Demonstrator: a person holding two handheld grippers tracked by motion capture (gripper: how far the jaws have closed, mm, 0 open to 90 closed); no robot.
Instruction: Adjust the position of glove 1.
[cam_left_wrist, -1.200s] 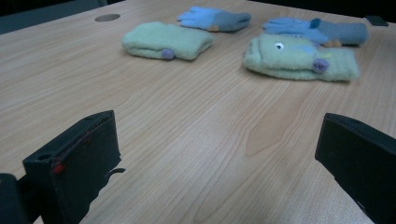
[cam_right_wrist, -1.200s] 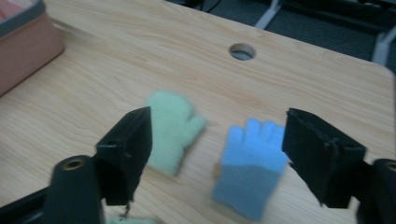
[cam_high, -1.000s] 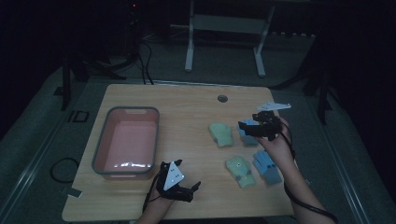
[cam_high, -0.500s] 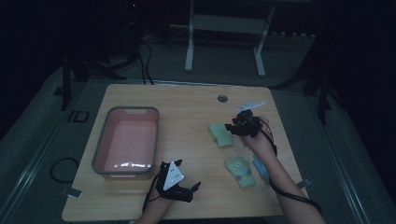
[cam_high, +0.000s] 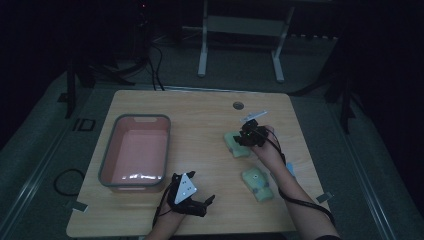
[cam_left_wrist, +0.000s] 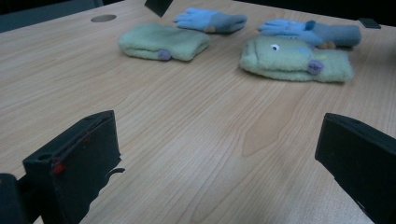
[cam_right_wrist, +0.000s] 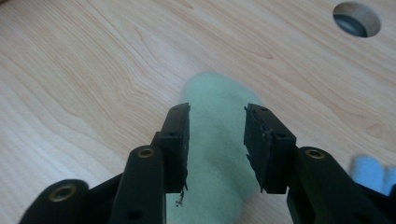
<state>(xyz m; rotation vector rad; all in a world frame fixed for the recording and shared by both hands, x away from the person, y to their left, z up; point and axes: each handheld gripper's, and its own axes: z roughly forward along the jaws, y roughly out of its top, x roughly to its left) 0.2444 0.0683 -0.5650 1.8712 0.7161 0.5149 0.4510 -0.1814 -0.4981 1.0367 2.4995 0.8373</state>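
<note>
Green fleece is what the right gripper (cam_right_wrist: 217, 149) is closing in on: the soft green mitten (cam_high: 236, 144) lying flat on the far right part of the table, with its jaws straddling the fabric from above. Those jaws have just been closing and are now standing partly apart, the mitten between them, though the pads (cam_right_wrist: 180, 140) are not yet clearly pressing on it. Judging from this, the step in hand is the pick-up of this mitten, probably for the pink plastic bin with a grey rim (cam_high: 111, 155) at the left. The next move is calling for a firm pinch of the fleece, then a clean lift.

The left gripper (cam_high: 192, 200) is resting near the front edge, jaws wide apart and holding nothing. 1 more green mitten (cam_high: 257, 184) is lying nearer the person, and 2 light blue knitted gloves (cam_left_wrist: 210, 19) are lying beyond it.

The light wooden table (cam_high: 200, 120) is showing a round cable hole (cam_high: 238, 105). The room around it is dark, with a grey metal stand (cam_high: 240, 45) behind.
</note>
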